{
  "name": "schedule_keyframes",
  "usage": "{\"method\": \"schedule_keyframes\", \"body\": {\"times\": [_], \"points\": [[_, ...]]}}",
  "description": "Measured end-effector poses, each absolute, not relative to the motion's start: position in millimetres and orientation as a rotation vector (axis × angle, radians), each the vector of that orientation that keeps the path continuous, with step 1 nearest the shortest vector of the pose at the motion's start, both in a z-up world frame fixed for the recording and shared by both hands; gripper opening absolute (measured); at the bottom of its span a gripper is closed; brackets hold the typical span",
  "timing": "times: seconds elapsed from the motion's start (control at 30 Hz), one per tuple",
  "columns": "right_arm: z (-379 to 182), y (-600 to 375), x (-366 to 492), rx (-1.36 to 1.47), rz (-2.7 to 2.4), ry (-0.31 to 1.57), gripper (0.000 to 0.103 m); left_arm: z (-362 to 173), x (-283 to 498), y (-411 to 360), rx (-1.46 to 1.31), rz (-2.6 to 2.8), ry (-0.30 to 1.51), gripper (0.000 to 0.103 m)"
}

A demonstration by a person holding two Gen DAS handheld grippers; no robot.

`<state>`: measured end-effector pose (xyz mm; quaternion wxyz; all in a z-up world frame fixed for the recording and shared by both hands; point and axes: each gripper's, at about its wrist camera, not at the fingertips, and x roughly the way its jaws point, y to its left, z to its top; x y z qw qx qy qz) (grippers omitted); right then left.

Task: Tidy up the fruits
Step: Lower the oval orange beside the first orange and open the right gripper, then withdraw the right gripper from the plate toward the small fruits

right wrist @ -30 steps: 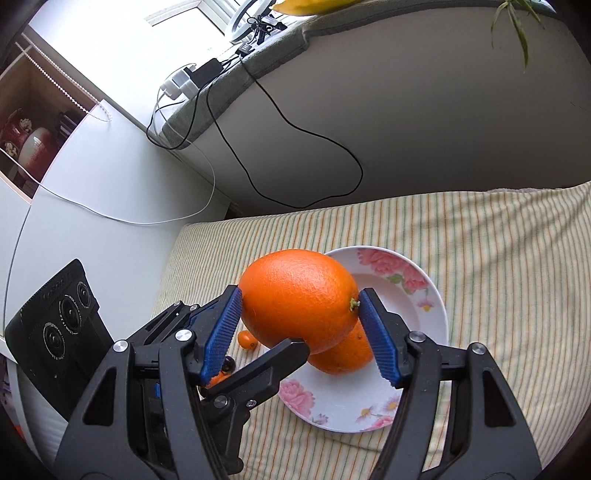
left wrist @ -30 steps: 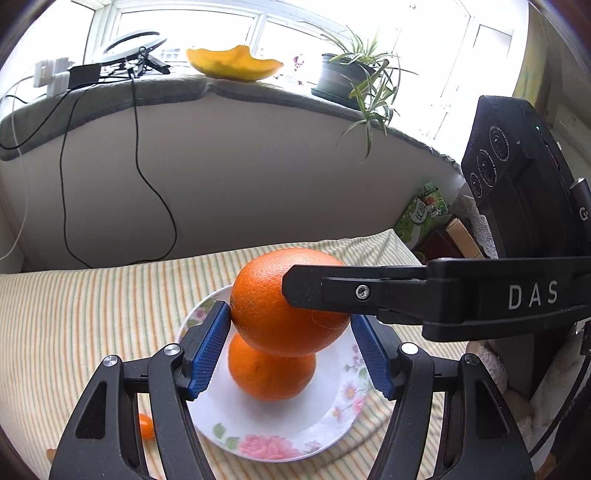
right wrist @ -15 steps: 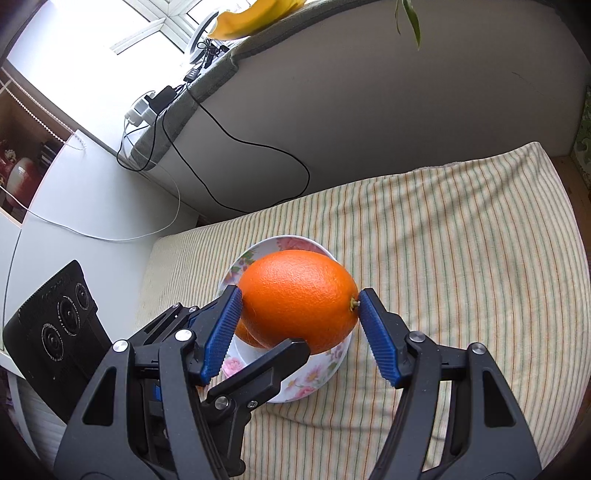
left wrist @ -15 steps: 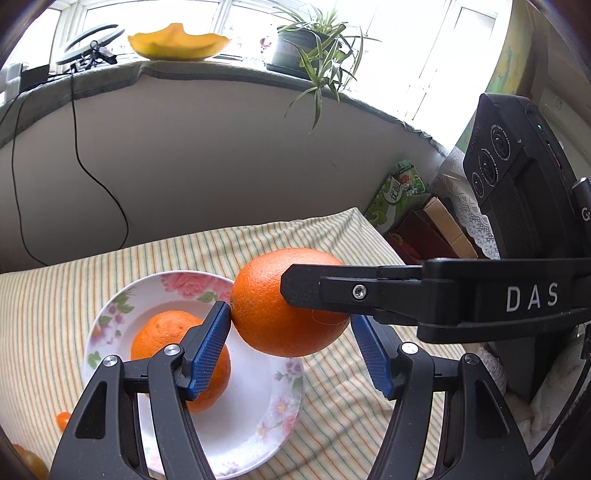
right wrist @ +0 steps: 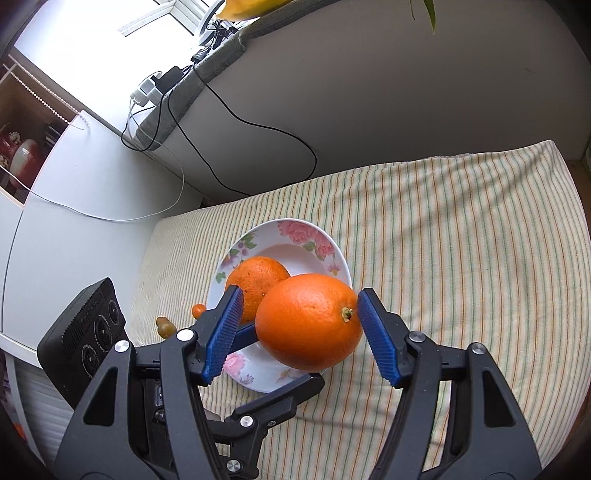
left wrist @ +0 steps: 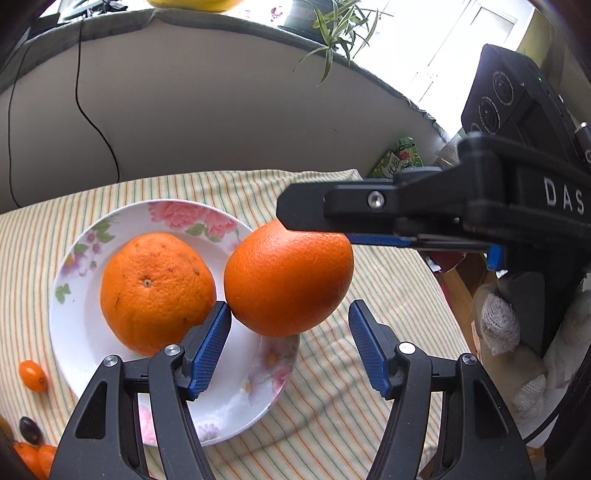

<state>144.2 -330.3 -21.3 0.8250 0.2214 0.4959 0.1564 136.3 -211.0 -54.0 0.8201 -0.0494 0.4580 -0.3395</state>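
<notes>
A large smooth orange [left wrist: 288,277] hangs above the right rim of a flowered white plate [left wrist: 74,314]; it also shows in the right wrist view [right wrist: 310,321]. Both grippers frame it crosswise. My left gripper [left wrist: 290,325] has its left pad touching the orange and its right pad apart from it. My right gripper [right wrist: 299,317] has its right pad at the stem end and its left pad a little off. A second, rougher orange [left wrist: 157,295] lies in the plate [right wrist: 314,243].
Small orange and dark fruits [left wrist: 33,374] lie on the striped cloth [left wrist: 369,424] left of the plate, and also show in the right wrist view [right wrist: 166,326]. A wall with a black cable [right wrist: 258,129] runs behind. A plant [left wrist: 332,26] stands on the sill.
Both grippers have widened around the large orange, with gaps now at the pads. The orange has come down and sits beside the plated orange, over the plate's right rim.
</notes>
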Motion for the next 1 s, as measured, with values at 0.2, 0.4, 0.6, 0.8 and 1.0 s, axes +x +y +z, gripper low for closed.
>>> {"method": "schedule_keyframes", "body": {"times": [0.2,0.4,0.6,0.8,1.0], "points": [[-22.4,-318.3,159.9,0.474,0.361,1.040,0.067,-53.5,124.5,-201.9,-0.099,-0.705,0.972,0.065],[-27.0,-313.4,169.3,0.452,0.330,1.029,0.067,-39.7,111.5,-186.5,-0.079,-0.688,0.935,0.065],[-22.2,-320.5,164.3,0.453,0.305,0.990,0.068,-29.1,88.8,-164.7,-0.072,-0.667,0.913,0.065],[-13.7,-324.0,150.2,0.440,0.292,0.955,0.074,-20.6,75.4,-146.5,-0.028,-0.622,0.880,0.065],[-8.3,-313.4,126.8,0.355,0.272,0.921,0.074,-11.4,61.2,-123.8,-0.021,-0.572,0.839,0.065]]}}
